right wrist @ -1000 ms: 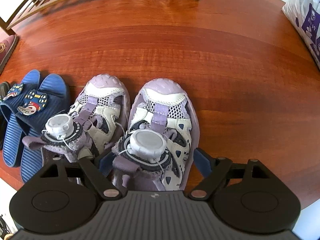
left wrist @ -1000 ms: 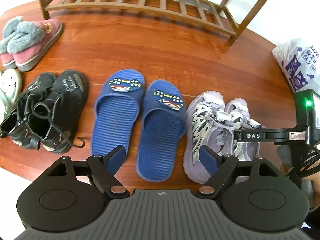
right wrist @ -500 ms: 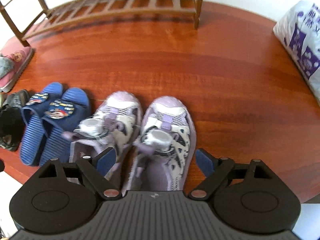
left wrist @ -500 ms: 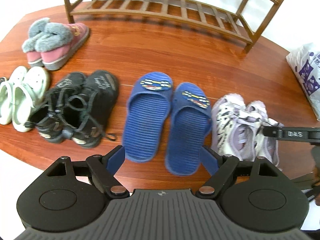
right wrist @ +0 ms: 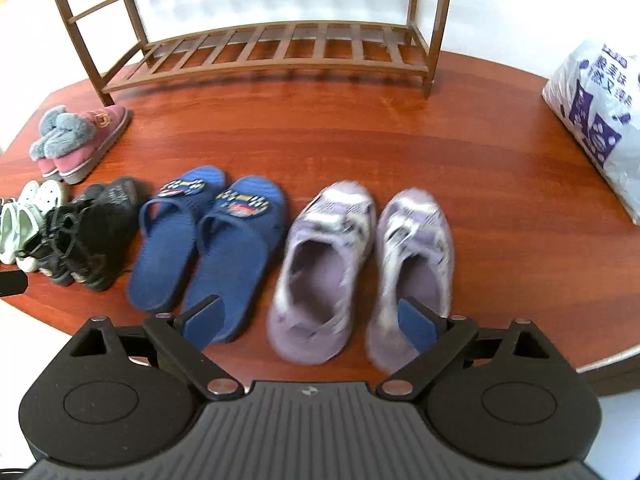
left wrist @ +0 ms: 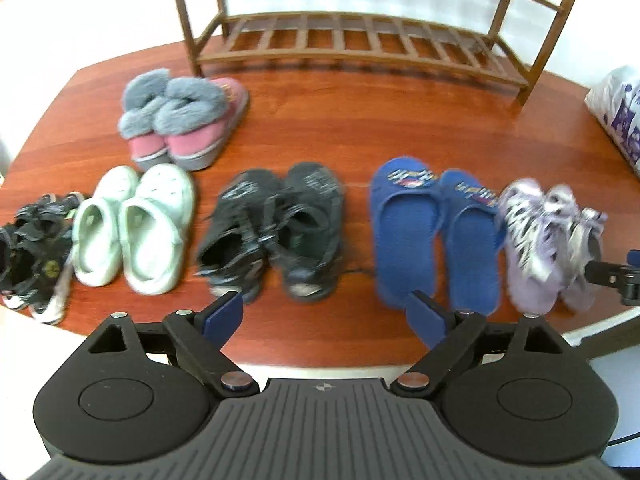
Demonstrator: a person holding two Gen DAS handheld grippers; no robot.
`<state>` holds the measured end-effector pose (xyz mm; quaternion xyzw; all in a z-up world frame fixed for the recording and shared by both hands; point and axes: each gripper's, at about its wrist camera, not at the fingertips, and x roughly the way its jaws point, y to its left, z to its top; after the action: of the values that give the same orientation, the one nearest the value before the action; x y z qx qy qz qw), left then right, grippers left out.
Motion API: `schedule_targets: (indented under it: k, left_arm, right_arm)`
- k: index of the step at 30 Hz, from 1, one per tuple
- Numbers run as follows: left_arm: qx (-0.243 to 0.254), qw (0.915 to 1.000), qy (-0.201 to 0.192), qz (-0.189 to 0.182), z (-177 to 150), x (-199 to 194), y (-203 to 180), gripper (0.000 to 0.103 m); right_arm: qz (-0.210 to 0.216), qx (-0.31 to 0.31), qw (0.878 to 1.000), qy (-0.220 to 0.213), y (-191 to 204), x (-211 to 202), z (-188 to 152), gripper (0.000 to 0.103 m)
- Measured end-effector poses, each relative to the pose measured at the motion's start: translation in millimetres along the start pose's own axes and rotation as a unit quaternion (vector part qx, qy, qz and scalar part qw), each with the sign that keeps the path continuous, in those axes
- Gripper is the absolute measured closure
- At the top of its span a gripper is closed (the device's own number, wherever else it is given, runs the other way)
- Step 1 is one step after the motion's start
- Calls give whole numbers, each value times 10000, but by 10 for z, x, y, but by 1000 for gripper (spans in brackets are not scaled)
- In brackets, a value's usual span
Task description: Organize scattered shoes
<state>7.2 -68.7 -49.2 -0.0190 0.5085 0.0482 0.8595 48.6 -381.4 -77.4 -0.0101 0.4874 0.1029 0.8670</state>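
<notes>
Pairs sit lined up near the table edge, rack (right wrist: 280, 52) far and bare; our left gripper (left wrist: 324, 314) and right gripper (right wrist: 308, 322) are opening, empty, so next we pick the lilac sneakers (right wrist: 360, 264).

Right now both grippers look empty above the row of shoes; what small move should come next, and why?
Probably bring the right gripper down onto the purple sneakers just below it. Both grippers are opening with nothing between the fingers, all pairs sit on the wooden floor, and the shoe rack shows no shoes on its shelves.
</notes>
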Motion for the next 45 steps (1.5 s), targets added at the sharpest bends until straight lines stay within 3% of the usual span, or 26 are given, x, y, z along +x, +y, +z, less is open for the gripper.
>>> schedule_targets:
  k: [9,18,28,45]
  left_arm:
    - [100,9998,-55,186,-253,-248,673,9]
    - [-57,9998,-28,179,-477,-367,1095,9]
    - [-104,9997,-32,211,-584,-420,1184,9]
    - [-70,9999,-68,129,-580,-403,1160,9]
  right_arm:
    - [-227,326,9988,-270,436,-306,-358,4]
    - [-430,463,9976,-273,706,-539,-719,3]
    - [-512,481,9971,-306,774,-667,-864,3]
    - [-566,433,9969,-326,685,-641,-771,3]
